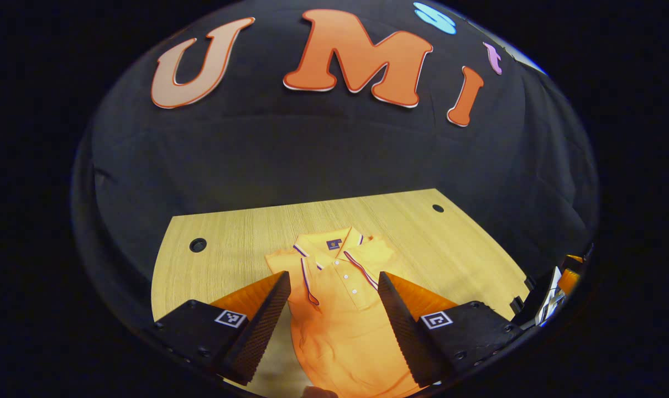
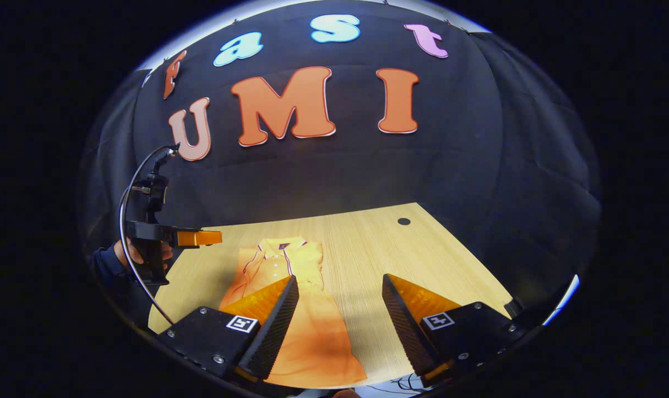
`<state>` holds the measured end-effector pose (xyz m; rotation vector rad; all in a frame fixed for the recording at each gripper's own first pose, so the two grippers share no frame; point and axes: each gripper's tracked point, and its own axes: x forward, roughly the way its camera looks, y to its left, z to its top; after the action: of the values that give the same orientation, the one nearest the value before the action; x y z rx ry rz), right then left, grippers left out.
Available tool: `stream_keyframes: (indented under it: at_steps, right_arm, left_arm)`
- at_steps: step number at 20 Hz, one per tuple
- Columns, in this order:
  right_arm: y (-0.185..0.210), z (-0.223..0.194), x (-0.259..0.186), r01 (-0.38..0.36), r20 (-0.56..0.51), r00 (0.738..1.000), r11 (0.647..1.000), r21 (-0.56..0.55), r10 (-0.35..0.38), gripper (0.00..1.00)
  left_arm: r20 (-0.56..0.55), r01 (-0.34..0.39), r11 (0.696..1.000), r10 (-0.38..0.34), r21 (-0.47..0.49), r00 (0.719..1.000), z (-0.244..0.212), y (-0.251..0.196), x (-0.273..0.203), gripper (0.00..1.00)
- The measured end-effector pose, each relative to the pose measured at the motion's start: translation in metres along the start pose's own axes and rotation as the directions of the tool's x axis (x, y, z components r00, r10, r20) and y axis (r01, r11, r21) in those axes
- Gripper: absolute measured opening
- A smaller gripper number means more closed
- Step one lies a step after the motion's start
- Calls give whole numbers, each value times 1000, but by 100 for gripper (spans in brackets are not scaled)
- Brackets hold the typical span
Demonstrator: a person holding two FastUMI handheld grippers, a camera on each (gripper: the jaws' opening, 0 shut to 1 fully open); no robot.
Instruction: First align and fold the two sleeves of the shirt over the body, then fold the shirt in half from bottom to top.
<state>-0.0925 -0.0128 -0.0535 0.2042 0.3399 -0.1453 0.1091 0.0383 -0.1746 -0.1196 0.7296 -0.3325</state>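
An orange polo shirt (image 1: pixel 340 326) lies flat on the wooden table (image 1: pixel 229 237), collar at the far end and hem towards me. Both sleeves lie folded in over the body, a striped cuff (image 1: pixel 310 284) resting near the button placket. My left gripper (image 1: pixel 334 276) hovers open above the shirt's chest, one finger on each side of it. In the right gripper view the shirt (image 2: pixel 307 337) stretches from the middle towards the near edge. My right gripper (image 2: pixel 340 280) is open over its right border and the bare table (image 2: pixel 367 249). The left gripper (image 2: pixel 210 237) hangs above the table's left part.
Round cable holes (image 1: pixel 197 244) (image 1: pixel 438 208) (image 2: pixel 403 221) sit near the table's far corners. A hand (image 2: pixel 125 253) in a dark sleeve holds the left gripper, with a cable looping behind it. The black cloth wall closes the back and sides. Bare wood lies right of the shirt.
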Motion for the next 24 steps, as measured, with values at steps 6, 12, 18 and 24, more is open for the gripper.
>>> stream_keyframes:
  at_steps: [6,12,18,24]
  right_arm:
    - [23,0,-2,-126,97,986,987,-96,135,93]
    - [36,-20,-14,-245,122,957,959,-141,263,93]
    - [42,-42,-26,-291,153,933,934,-205,324,93]
    - [20,-123,-11,-277,-88,960,948,-159,265,95]
  left_arm:
    - [256,-139,990,137,-10,957,11,-4,-104,98]
    - [423,-329,944,296,5,856,14,-22,-181,98]
    - [478,-403,911,394,-88,785,-15,-28,-216,97]
    - [185,-390,916,401,-96,897,-109,-14,-192,98]
